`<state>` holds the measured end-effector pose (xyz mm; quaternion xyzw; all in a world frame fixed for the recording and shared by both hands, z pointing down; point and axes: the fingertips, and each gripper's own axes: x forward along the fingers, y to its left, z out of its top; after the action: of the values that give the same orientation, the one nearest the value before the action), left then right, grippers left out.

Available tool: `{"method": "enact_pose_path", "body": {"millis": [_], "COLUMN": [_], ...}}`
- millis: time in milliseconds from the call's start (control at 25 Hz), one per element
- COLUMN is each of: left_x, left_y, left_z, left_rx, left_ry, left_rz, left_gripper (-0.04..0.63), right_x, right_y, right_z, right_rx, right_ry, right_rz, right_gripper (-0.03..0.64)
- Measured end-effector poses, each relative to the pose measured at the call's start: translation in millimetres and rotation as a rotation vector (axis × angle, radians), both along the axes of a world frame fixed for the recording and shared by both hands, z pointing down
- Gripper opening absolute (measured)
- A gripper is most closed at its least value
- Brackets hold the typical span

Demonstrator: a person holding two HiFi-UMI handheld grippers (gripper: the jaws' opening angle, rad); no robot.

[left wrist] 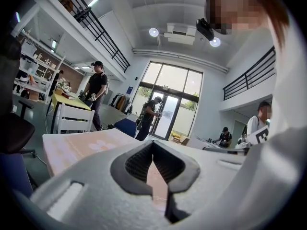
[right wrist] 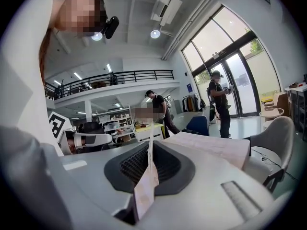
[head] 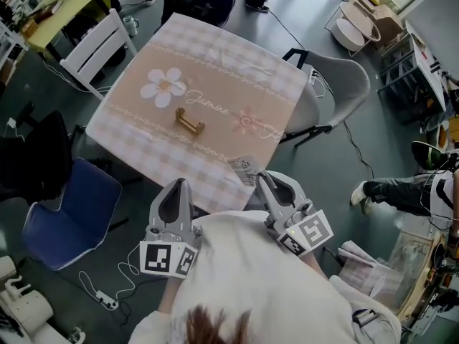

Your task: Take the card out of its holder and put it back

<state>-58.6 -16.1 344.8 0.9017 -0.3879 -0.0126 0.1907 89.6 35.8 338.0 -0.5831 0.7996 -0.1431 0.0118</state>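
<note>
Closest to the head camera is the person's white top, with both grippers poking out just past it. The square table wears a pink checked cloth with a daisy print. Its near corner sits right at the gripper tips. It's boxed in by a white chair on the far left, a blue chair near left and a grey chair on the right. The rest is grey floor with cables.

The left gripper has its jaws together on nothing. The right gripper is clamped on the card, which stands edge-on between the pads and sticks out over the table's near corner. The little gold holder stands mid-table, well apart from the card.
</note>
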Motion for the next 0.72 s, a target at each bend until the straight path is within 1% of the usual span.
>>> {"method": "enact_pose_path", "body": {"millis": [120,240,320,400,560,720], "left_x": [-7.5,-24.7,-35.7,-44.1,-52.9,-47.6], "left_y": [-2.5,-11.4,-13.3,-12.6,-8.1,-1.3], "left_z": [-6.6,-18.4,-27.1,-33.3,-38.8,-31.7], "left_rx": [0.019,0.037,0.047,0.055,0.059,0.034], "left_ry": [0.003,0.014,0.029,0.025,0.003,-0.020], "left_rz": [-0.009,-0.042,-0.050,-0.052,-0.038,0.003], "left_gripper": [0.000,0.000,0.000,0.000,0.000,0.000], "right_x": [0.7,4.8,6.6,7.0,8.4,10.4], "right_y": [3.4,3.7,3.9,3.9,2.0,4.5], "right_z": [0.5,0.0,-1.1,-2.0,-3.2,-2.6], "right_rx": [-0.006,0.006,0.008,0.004,0.013,0.010], "right_ry": [0.014,0.040,0.040,0.032,0.038,0.031], "right_rz": [0.008,0.018,0.025,0.026,0.030,0.044], "right_gripper": [0.018,0.018,0.018,0.018,0.018,0.018]}}
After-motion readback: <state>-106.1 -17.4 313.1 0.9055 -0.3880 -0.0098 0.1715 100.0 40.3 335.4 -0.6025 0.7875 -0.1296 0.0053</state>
